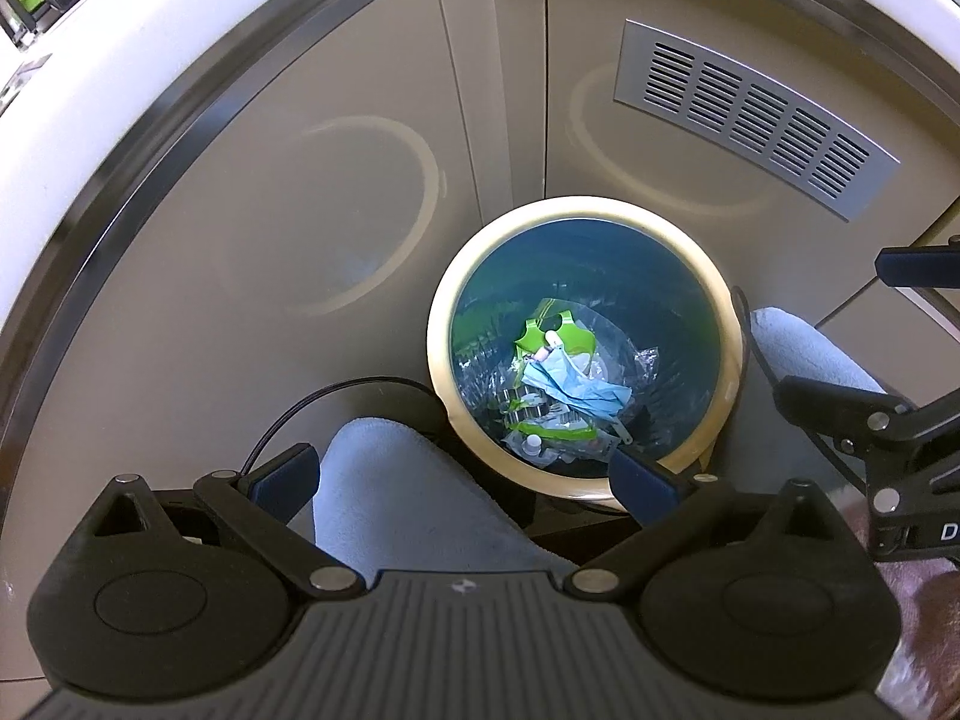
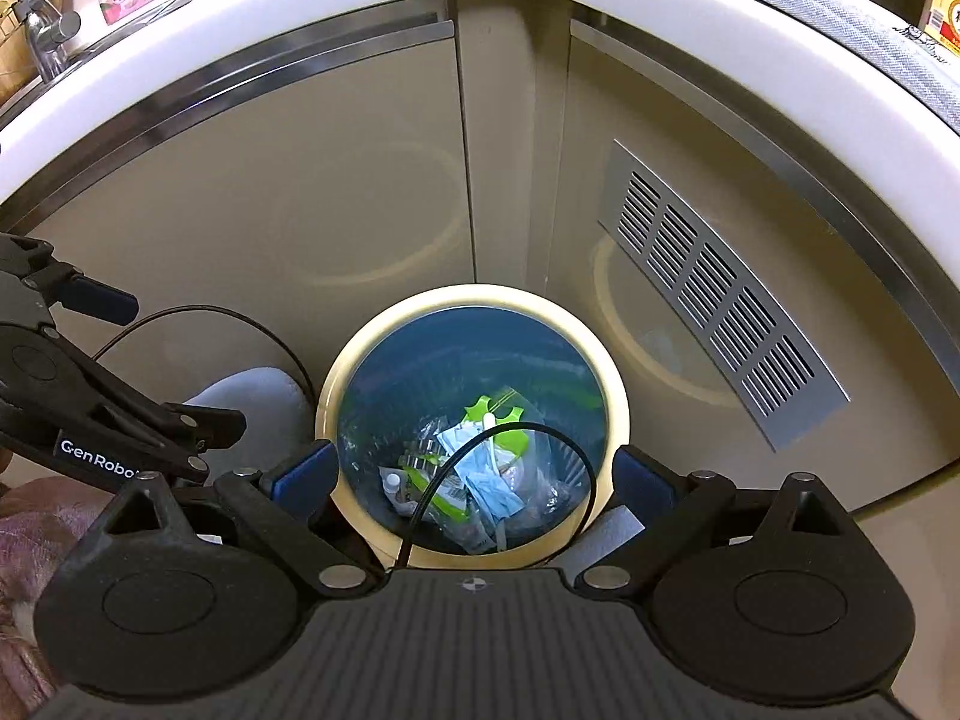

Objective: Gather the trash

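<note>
The right gripper (image 2: pixel 474 474) and left gripper (image 1: pixel 462 474) hang wide open and empty over the round trash bin (image 2: pixel 618 384); reach straight down for the blue face mask (image 2: pixel 492 492)

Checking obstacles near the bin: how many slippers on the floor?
2. One grey slipper sits left of the trash bin, touching its rim; the other slipper sits on the bin's right side. Both are partly hidden behind the grippers, so more may be out of view.
</note>
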The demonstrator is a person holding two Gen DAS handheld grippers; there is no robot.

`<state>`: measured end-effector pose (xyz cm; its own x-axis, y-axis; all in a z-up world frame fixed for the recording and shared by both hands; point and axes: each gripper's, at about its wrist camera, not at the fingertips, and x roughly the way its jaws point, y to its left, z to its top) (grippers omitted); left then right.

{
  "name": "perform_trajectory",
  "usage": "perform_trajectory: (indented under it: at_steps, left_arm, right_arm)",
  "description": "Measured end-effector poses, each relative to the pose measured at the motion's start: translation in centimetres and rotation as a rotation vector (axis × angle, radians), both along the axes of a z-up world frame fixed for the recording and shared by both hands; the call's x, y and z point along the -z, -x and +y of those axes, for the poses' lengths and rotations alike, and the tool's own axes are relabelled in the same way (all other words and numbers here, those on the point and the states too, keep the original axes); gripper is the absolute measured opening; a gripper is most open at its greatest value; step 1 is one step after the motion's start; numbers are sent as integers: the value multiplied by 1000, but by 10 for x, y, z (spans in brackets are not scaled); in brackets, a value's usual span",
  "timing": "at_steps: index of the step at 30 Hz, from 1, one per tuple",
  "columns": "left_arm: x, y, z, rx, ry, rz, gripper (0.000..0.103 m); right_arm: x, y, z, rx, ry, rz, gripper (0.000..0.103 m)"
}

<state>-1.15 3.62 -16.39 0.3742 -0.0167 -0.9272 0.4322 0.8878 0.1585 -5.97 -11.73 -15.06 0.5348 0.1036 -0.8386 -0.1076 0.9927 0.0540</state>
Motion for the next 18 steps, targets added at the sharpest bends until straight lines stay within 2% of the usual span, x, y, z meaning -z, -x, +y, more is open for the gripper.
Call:
perform_trajectory:
  at_steps: [18]
  left_arm:
    - [3, 0, 0, -6, -14, 9, 103]
  right_arm:
    - [1, 0, 3, 1, -2, -3, 98]
